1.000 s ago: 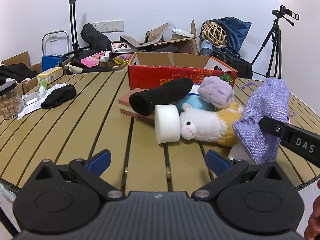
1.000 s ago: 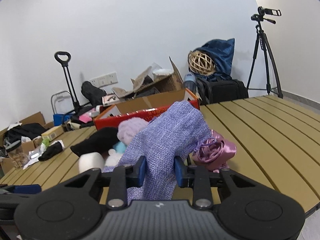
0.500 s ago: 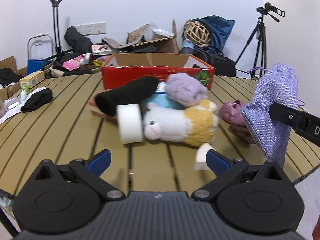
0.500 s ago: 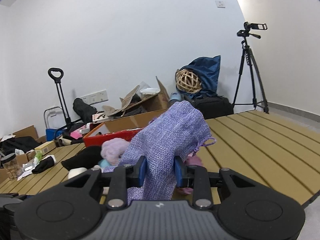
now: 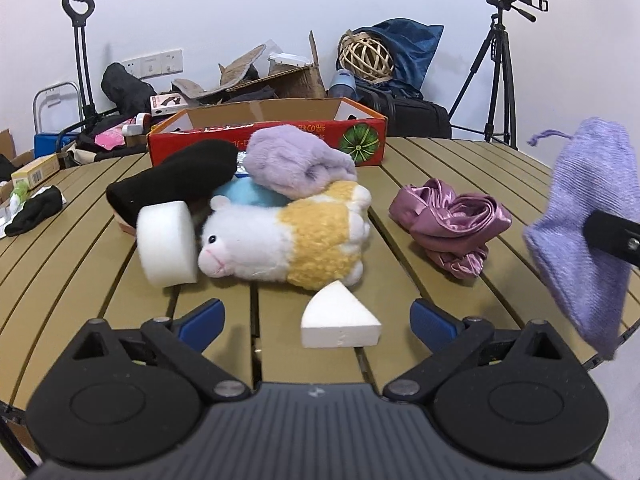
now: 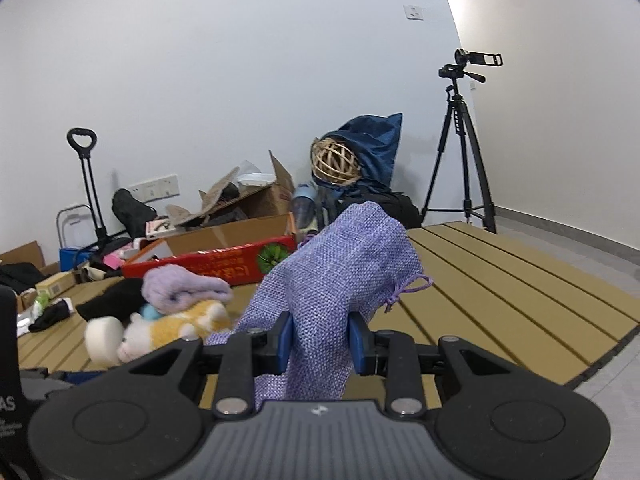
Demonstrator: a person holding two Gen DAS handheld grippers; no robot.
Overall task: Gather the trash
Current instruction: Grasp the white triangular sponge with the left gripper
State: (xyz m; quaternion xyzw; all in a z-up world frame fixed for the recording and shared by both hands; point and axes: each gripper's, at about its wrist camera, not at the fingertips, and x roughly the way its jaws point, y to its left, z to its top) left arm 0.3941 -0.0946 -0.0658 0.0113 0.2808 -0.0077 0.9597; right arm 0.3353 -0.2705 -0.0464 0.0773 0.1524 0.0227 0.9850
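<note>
The slatted bench [image 5: 460,168] carries the clutter. At its far edge, toward 12 o'clock in the left view, stands a red box [image 5: 280,136] with its top open. In front of it lies a heap – a black sock [image 5: 176,178], a lilac plush [image 5: 296,160] and a white-and-yellow toy [image 5: 288,240], with a white foam roll [image 5: 166,250] touching the toy's nose at 9 o'clock. A pink satin cloth [image 5: 452,220] lies crumpled at 2 o'clock, apart from the heap.

The purple pouch [image 6: 340,292] hangs off the bench, clamped in the right tongs [image 6: 322,338], whose blue pads press on its cloth from both sides (its drawstring end points up and away). In the left view it shows at 3 o'clock, beyond the bench edge.

The left tongs [image 5: 318,314] stand spread wide and hold nothing – a small white foam wedge [image 5: 340,318] lies on the bench between the blue pads, which do not touch it.
</note>
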